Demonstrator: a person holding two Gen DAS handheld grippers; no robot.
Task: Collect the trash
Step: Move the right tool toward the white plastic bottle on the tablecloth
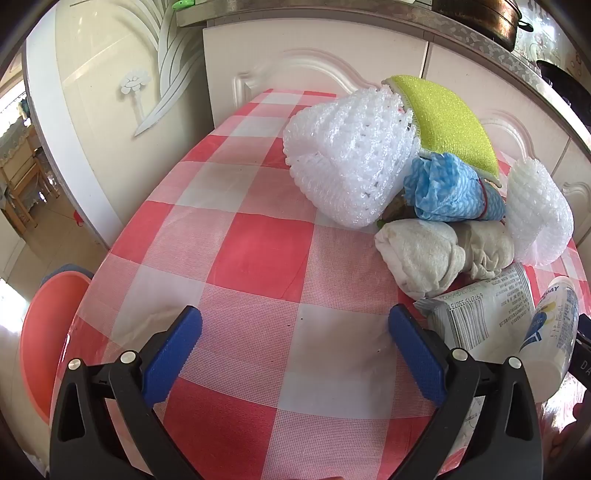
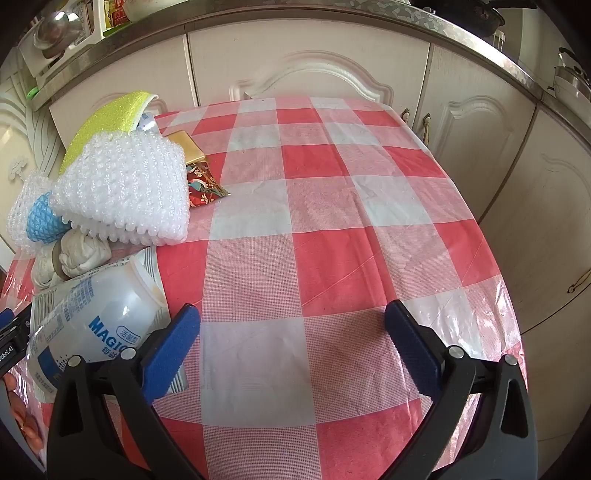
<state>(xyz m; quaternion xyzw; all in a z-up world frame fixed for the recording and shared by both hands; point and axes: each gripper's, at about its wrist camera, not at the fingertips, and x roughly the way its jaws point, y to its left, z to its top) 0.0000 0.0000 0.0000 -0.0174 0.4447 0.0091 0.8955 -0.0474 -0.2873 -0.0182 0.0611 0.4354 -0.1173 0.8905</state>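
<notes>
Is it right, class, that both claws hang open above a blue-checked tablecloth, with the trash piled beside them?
Not quite: the tablecloth is red-and-white checked, as the right wrist view shows. Both the left claw and right claw are open, trash pile alongside.

It was a home kitchen: cream cabinets stood just behind the checked table, and pots sat on the worktop above those cabinets.

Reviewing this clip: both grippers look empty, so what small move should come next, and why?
Probably ease the right gripper left onto the bottle: it lies on its side right beside that gripper's left finger, nearest of the pile, and both jaws are open and empty. The left gripper holds nothing.
</notes>
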